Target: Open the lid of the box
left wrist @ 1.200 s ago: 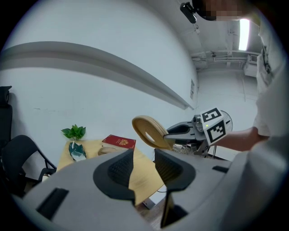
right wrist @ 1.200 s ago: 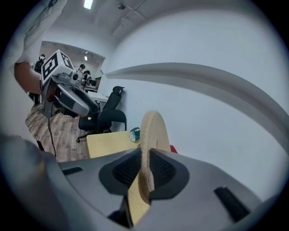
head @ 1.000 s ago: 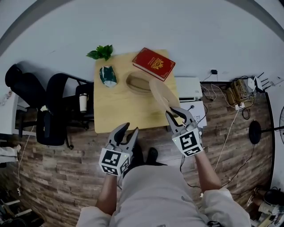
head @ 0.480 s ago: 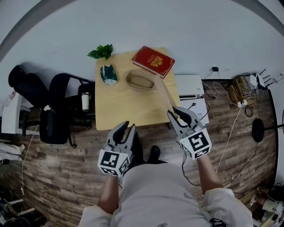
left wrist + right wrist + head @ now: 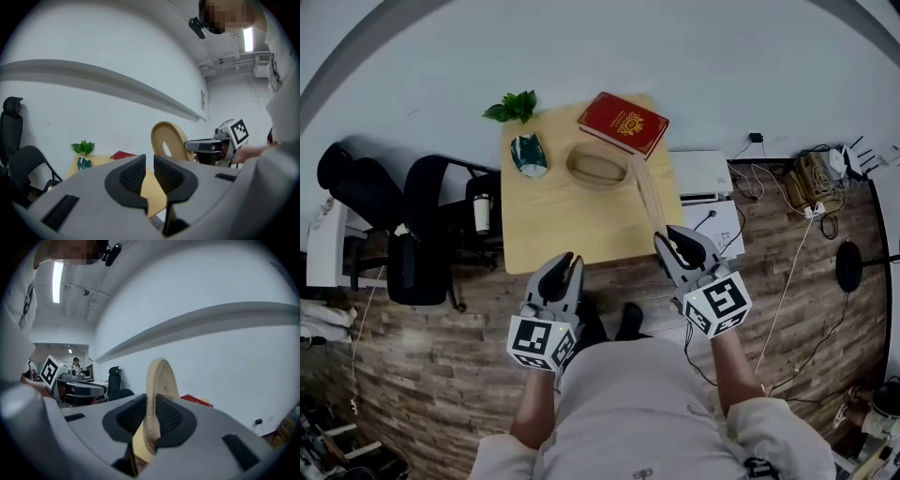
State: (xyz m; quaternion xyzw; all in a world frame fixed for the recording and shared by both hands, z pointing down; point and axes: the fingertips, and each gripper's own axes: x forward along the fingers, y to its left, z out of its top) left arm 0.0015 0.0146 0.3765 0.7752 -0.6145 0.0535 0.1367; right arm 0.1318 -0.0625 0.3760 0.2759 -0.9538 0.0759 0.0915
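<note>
Edgewise, lid (image 5: 157,378) pinched by right gripper (image 5: 151,404) fingers (image 5: 172,419); ringed face in left gripper view.

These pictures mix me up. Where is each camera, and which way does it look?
Head view: on the person's head, looking down at the table; arms, lap, left gripper and right gripper show.
Left gripper view: rides the left gripper, facing the table; its jaws have just been closing, nothing between.
Right gripper view: rides the right gripper, facing the wall; its jaws clamp the lid.
Shared: all show the lid.
</note>
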